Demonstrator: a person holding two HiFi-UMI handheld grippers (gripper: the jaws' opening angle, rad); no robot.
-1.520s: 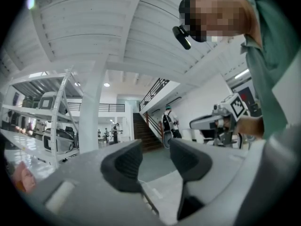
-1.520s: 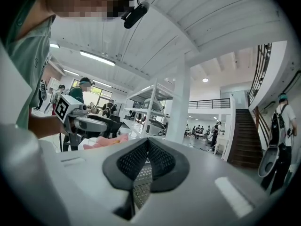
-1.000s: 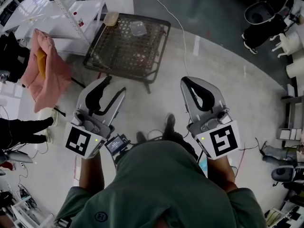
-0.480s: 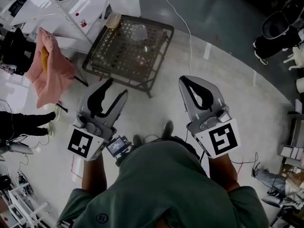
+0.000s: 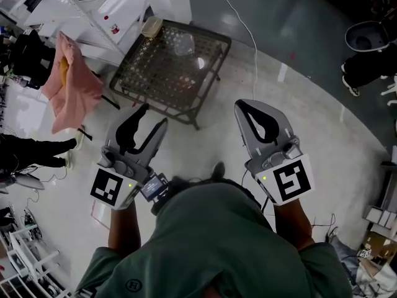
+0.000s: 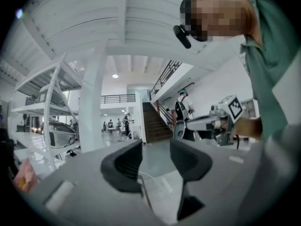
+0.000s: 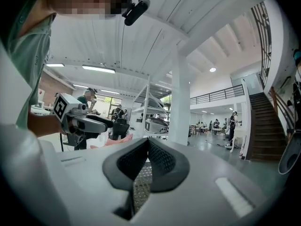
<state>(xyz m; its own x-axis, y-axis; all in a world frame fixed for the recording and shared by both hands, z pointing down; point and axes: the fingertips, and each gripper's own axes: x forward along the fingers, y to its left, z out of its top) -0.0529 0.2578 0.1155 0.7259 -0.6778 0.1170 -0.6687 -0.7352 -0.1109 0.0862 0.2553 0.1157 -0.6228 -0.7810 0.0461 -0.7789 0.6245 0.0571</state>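
Below: dark wire-mesh surface on pale concrete floor, pink cloth hanging nearby. Fingers: left gripper narrowly apart, empty; right gripper pressed together, empty.

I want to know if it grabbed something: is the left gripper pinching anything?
No, the left gripper has its jaws wide apart, and nothing sits in the gap between them.

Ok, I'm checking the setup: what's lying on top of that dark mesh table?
On the mesh table are a clear plastic cup and a beige block at its far left corner. Nothing covers the top, and the mesh hides what lies beneath.
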